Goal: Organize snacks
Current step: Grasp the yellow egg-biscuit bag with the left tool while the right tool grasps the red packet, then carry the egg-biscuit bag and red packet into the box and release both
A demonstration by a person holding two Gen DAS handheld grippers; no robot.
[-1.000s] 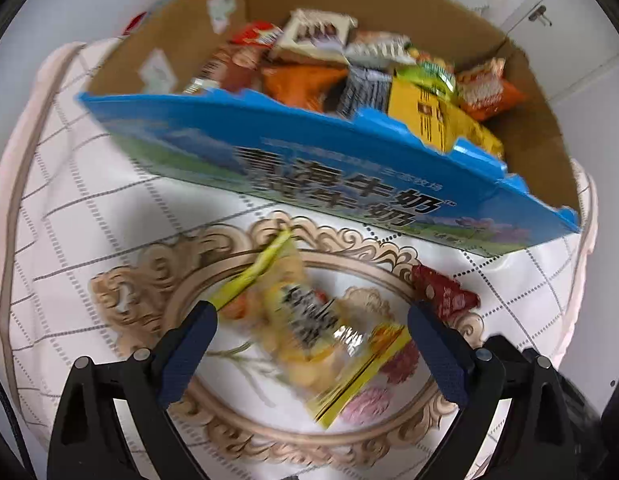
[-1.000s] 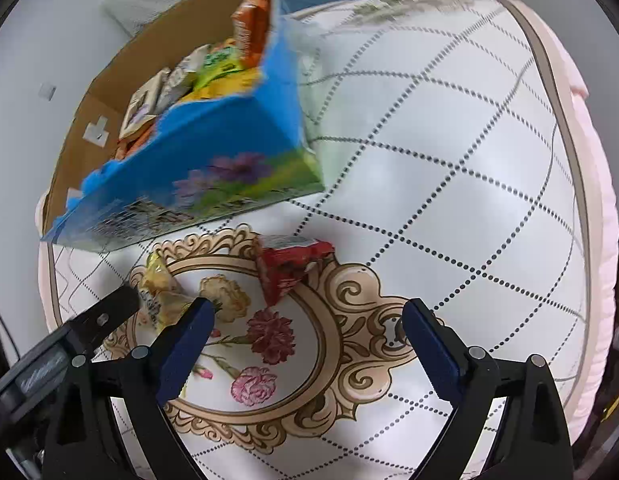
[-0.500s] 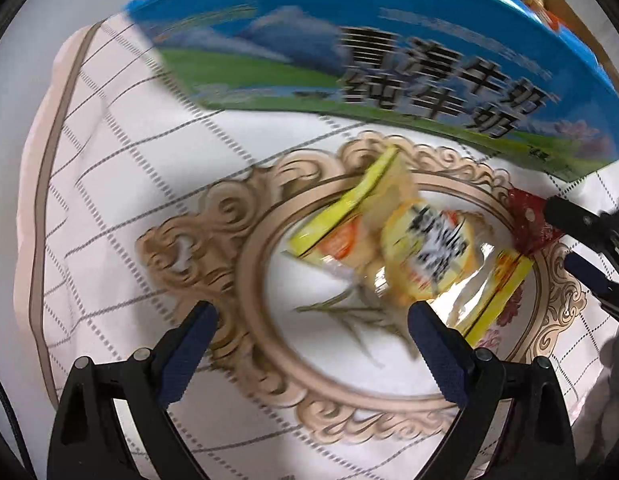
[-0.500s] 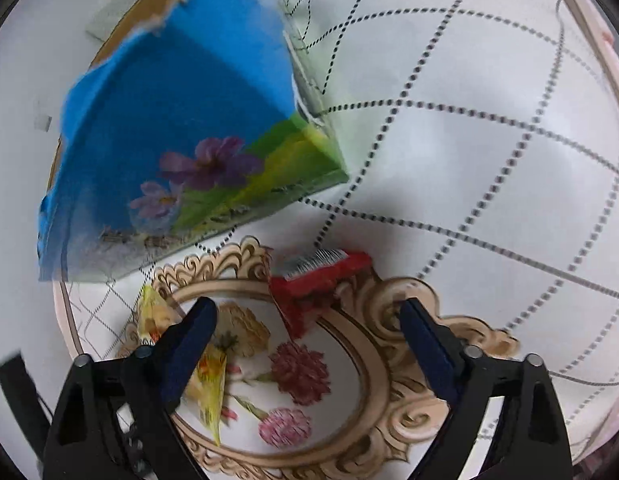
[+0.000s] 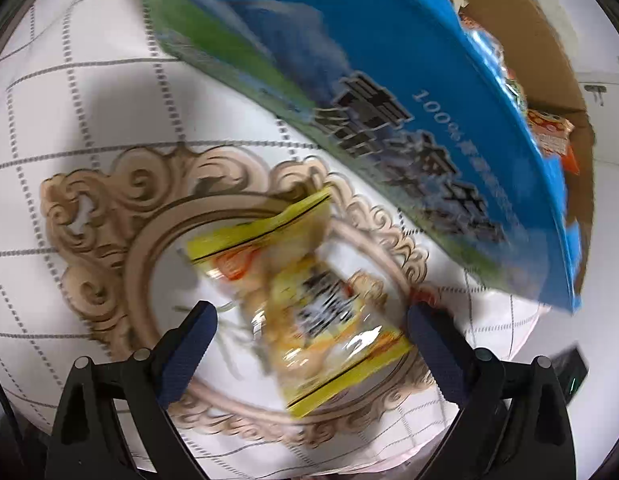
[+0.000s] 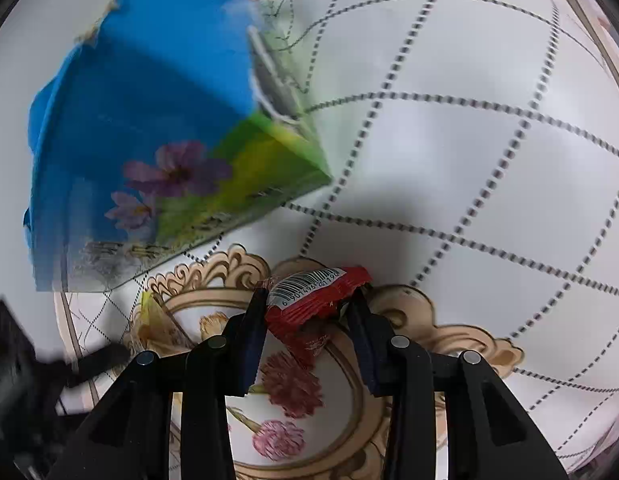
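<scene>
Both tongs point steeply down at the quilted cloth [image 6: 489,152] as I work. Between the fingers of my right gripper [image 6: 309,312] sits the red snack packet [image 6: 315,300], pinched from both sides, its barcode facing up, over the ornate tan frame [image 6: 449,332] printed on the cloth. My left gripper [image 5: 311,330] stands spread wide, with the yellow snack bag [image 5: 305,300] lying flat between its fingers; neither pad touches it, as far as the blur lets me tell. Ahead of both tongs is the blue cardboard box [image 5: 429,88], more snacks [image 5: 551,140] showing inside it at the far edge
</scene>
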